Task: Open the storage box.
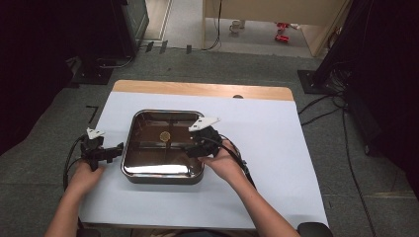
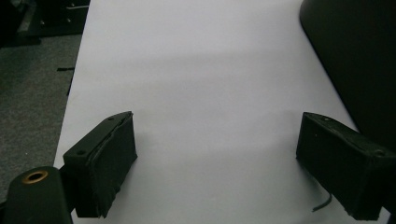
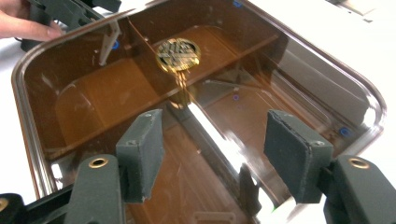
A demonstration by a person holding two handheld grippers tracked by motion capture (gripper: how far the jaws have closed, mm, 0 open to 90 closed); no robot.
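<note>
A square box with a glossy brown see-through lid (image 1: 163,143) sits on the white-covered table (image 1: 267,148). A round gold emblem (image 1: 164,135) marks the lid's middle, where raised ribs cross. My right gripper (image 1: 191,147) hangs over the box's right side; its jaws stand apart above the lid (image 3: 116,88) with nothing pressed between the pads, and the emblem (image 3: 177,54) lies beyond them. My left gripper (image 1: 107,152) rests just left of the box, open (image 2: 215,163) over bare white sheet, the box's dark wall (image 2: 359,60) to its right.
The wooden table edge (image 1: 197,89) runs along the far side. Black stands and cables (image 1: 321,106) lie on the grey floor around the table. The person's other hand (image 3: 21,25) shows beyond the box's far corner in the right gripper view.
</note>
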